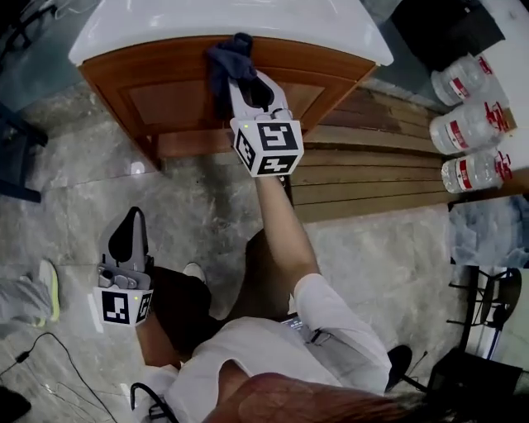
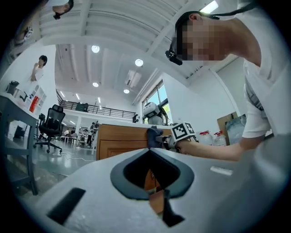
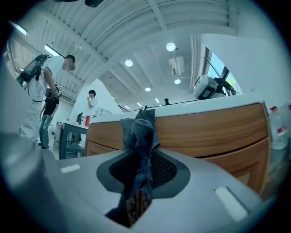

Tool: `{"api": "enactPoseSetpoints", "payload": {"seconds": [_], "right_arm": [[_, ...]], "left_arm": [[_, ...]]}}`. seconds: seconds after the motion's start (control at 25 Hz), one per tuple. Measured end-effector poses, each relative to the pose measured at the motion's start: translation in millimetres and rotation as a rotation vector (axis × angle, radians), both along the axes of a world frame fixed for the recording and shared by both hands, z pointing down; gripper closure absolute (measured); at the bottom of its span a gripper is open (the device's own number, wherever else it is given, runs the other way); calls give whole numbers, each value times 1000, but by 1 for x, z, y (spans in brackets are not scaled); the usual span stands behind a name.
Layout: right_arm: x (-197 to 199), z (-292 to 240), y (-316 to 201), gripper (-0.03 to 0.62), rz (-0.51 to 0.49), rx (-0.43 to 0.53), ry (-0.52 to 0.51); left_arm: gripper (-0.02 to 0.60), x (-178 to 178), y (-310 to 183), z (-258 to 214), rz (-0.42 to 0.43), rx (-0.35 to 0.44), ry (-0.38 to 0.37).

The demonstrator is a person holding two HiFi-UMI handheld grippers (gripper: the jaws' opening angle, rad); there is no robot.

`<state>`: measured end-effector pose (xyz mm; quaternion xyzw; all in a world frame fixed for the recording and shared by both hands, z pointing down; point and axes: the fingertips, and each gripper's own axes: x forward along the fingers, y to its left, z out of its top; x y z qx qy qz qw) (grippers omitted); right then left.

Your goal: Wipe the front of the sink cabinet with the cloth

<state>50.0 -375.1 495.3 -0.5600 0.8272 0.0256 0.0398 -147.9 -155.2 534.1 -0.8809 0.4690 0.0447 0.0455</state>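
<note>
Two tools, one job. Right hand-held gripper (image 1: 242, 83) clenched on dark blue cloth (image 1: 229, 56), pressing it on top edge of wooden sink cabinet front (image 1: 165, 99), just under white sink top (image 1: 207, 21), likely to rub wood. Left hand-held gripper (image 1: 131, 216) closed, empty, low, out of way.

No legible text in any view.

We see red-and-white labels on the three bottles (image 1: 473, 125) to the right of the sink cabinet (image 1: 178, 97), but the print is too small to read. The same goes for the right gripper view, where there's a red label at the cabinet's right edge, blurred. The marker cubes on the right gripper (image 1: 250, 81), at the sink cabinet front, and the left gripper (image 1: 132, 216), lower-left of the cabinet in the head view, carry black-and-white square patterns only, no letters or digits.
</note>
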Motion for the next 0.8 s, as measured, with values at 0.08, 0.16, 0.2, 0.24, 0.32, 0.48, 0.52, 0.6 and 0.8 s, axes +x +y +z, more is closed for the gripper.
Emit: {"api": "enactPoseSetpoints", "payload": {"seconds": [0.08,0.16,0.2,0.24,0.32,0.48,0.52,0.6,0.8], "right_arm": [[42,-1,3,497,63,0,-2],[84,-2,7,497,132,1,-5],[104,-3,9,497,165,0,-5],[123,-3,11,497,197,-3,-7],[162,-1,15,497,260,-12,-21],[232,6,21,497,379,-37,-74],[245,8,23,497,402,-42,-80],[263,10,25,497,442,-45,-70],[271,6,31,499,473,-39,-27]], "left_arm": [[583,8,-3,3,22,-2,7],[583,16,-4,6,45,-7,8],[583,20,-3,7,55,-9,8],[583,23,-3,8,64,-10,7],[583,28,-3,8,74,-11,6],[583,28,-1,9,78,-14,-1],[583,27,0,9,76,-15,-3],[583,27,2,8,73,-15,-7],[583,22,10,6,58,-10,-20]]}}
